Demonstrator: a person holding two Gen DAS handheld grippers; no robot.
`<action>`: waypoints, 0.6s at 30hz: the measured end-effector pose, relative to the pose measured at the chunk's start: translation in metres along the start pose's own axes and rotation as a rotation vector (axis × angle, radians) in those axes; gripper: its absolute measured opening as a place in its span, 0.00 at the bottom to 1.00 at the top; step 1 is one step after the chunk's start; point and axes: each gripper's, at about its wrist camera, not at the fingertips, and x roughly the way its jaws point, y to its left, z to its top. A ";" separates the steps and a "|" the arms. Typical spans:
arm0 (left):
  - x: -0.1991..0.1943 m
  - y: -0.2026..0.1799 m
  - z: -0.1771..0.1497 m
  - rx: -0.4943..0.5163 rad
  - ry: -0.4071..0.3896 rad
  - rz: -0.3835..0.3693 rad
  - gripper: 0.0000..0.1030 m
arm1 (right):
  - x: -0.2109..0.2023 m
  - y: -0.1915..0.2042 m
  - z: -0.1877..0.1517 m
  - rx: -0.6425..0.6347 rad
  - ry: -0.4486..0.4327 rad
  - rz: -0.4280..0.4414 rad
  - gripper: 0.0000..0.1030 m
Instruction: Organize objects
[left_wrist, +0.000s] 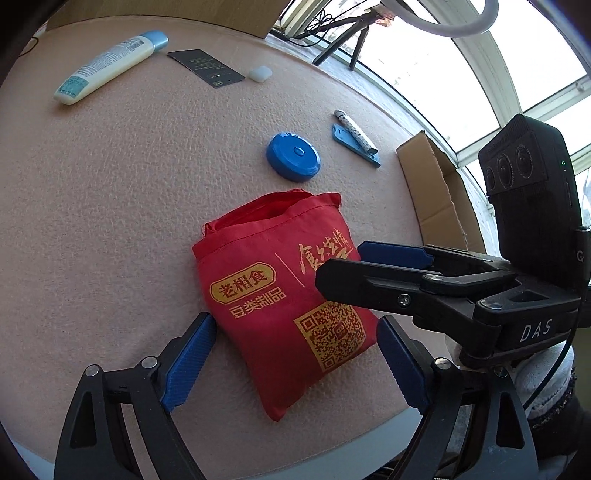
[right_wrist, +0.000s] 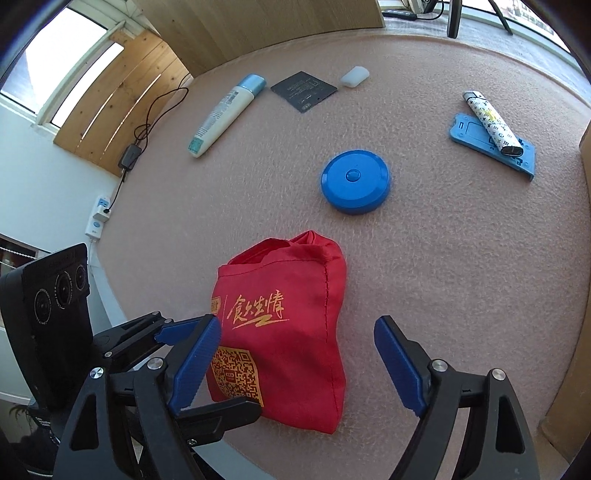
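Both grippers sit low over the pink felt table (right_wrist: 424, 258), converging on the red cloth bag (left_wrist: 280, 302).

Left gripper (left_wrist: 297, 363): jaws released, spread wide. The bag's near end lies between the two blue pads; whether either pad touches the cloth cannot be told. Ahead of the jaws the bag's folded-over top points away.

Right gripper (right_wrist: 297, 360): jaws released, also wide. In its own view the bag fills the left half of the gap, right up against the left pad; the right pad is clear of it, with bare felt between. In the left wrist view this gripper comes in from the right, its tips over the bag's right edge.

Beyond the bag, straight ahead of both jaws: blue round case (right_wrist: 355, 181), apart from the bag. Farther ahead and right of the right jaws: patterned lighter (right_wrist: 491, 123) lying across a blue flat holder (right_wrist: 476, 138), touching it. Far ahead, left of the jaws: white tube with blue cap (right_wrist: 225, 114), a dark card (right_wrist: 303, 91) beside it, then a small white case (right_wrist: 354, 76).
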 end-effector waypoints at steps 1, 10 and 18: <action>0.002 0.000 0.000 -0.007 0.007 0.001 0.88 | 0.001 -0.001 0.001 0.002 -0.001 -0.003 0.80; 0.003 -0.002 0.004 -0.013 -0.014 0.002 0.85 | 0.003 -0.007 0.004 0.009 0.002 -0.008 0.80; 0.009 -0.012 0.012 0.025 -0.013 0.010 0.69 | 0.001 -0.016 0.003 0.038 -0.003 0.035 0.68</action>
